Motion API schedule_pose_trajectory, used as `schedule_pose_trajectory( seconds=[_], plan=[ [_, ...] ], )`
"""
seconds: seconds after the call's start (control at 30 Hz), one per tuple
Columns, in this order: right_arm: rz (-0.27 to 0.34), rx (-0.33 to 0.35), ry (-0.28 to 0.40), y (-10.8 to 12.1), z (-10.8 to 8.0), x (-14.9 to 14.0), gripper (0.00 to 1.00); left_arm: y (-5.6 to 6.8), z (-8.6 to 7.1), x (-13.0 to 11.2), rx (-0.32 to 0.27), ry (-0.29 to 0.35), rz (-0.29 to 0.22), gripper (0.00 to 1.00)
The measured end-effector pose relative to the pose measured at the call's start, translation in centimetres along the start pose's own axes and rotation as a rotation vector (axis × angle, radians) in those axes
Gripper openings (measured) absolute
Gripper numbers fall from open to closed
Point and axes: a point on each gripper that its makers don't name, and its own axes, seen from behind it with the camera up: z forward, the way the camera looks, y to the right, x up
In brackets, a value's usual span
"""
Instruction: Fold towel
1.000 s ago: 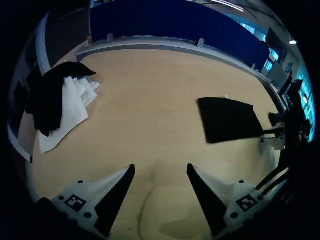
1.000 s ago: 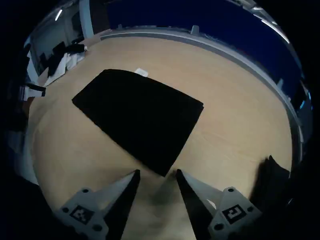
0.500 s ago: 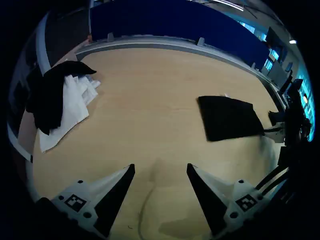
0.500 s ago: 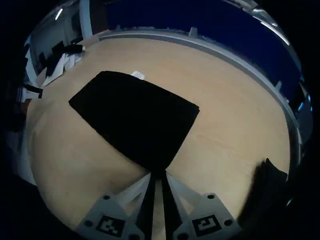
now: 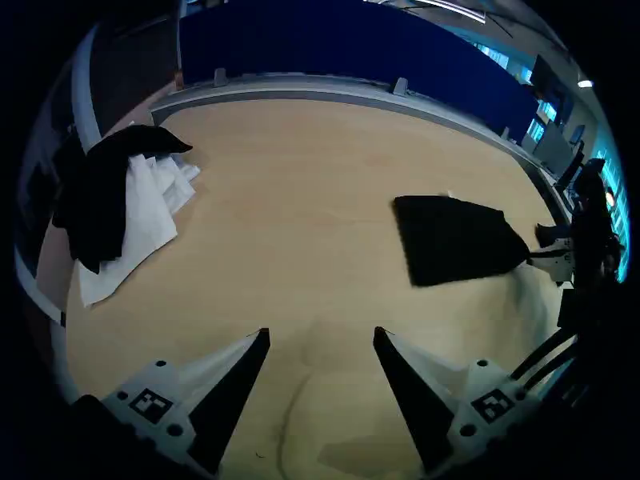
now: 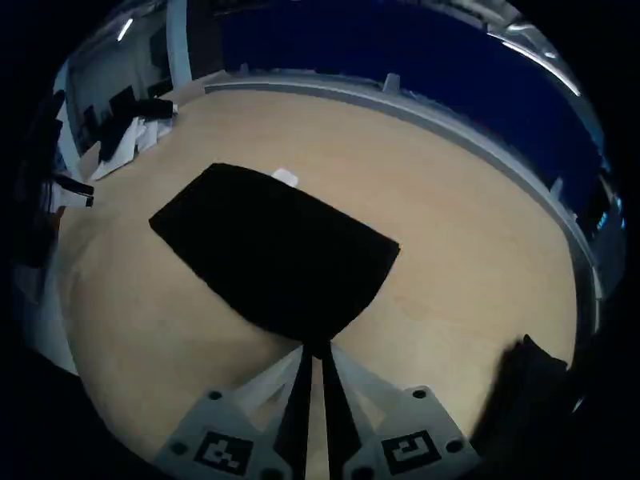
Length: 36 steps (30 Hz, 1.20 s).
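Your towel [image 6: 276, 256] lay flat on the table [image 6: 480, 240], its near corner pinched in your right gripper [image 6: 314, 354], a cloth pile [image 5: 120, 200] well to its left.

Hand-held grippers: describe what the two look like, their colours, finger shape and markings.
The left hand-held gripper and the right hand-held gripper look alike. Each has two fingers tapering to a point, dark on the inner face and white outside. Each finger's white base carries a square black-and-white marker ringed by small dark screw holes.

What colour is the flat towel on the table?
The towel is plain black, clearest in the right gripper view.
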Motion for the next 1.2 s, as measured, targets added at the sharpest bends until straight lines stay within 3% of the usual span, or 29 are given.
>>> schedule_pose_trajectory(
  seconds=[0.43,0.7,0.9,1.2],
  plan=[
    [-0.091,0.033,0.118,-2.8,-0.7,9.2,0.09,-0.1,-0.7,0.9,-0.012,0.035,-0.023,0.96],
    [-0.118,0.045,0.127,-3.9,-0.2,11.3,0.09,-0.3,-1.2,0.8,-0.021,0.043,-0.039,0.96],
    [-0.141,0.067,0.147,-5.7,0.3,13.4,0.09,-1.2,-1.8,0.7,-0.008,0.046,-0.038,0.96],
    [-0.213,0.135,0.159,-10.9,2.3,16.8,0.08,-3.5,-3.9,0.6,0.029,0.074,-0.053,0.96]
  ],
)
